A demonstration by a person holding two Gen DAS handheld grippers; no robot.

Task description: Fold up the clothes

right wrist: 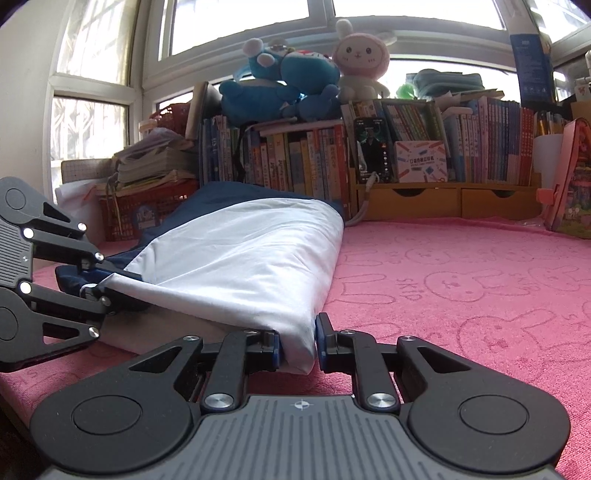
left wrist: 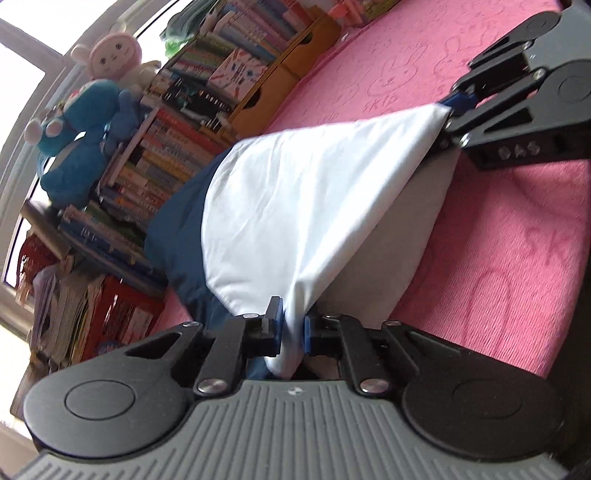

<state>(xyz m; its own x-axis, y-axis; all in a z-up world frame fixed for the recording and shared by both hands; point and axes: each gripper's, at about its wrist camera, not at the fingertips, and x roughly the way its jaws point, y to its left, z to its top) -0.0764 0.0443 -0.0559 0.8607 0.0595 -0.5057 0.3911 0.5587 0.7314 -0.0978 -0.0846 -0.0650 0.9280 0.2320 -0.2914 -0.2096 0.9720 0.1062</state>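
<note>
Both grippers are clamped on the near edge of the garment (left wrist: 295, 206), a white cloth with a navy part behind it, which lies folded over on the pink cover (left wrist: 498, 258) and stretches away toward the books. The left gripper (left wrist: 293, 328) pinches a bunched white corner between its blue pads; the right gripper (right wrist: 298, 345) pinches the other white corner, its fingers closed onto the fold. In the left view the right gripper sits at upper right, and in the right view the left one sits at the left edge, so the white edge is pulled taut between them. The navy part (right wrist: 229, 192) reaches right up to the row of books (right wrist: 295, 158), which stands just behind the garment and hems it in. On top of the books sit a blue plush (right wrist: 280, 85) and a pink rabbit plush (right wrist: 360, 59), touching each other. A phone (right wrist: 370, 149) leans upright against the books, beside a small box (right wrist: 421, 160). Wooden drawers (right wrist: 443, 201) sit under the right shelf. A red crate (right wrist: 147, 210) with stacked papers stands to the left, near the windows (right wrist: 240, 22).
</note>
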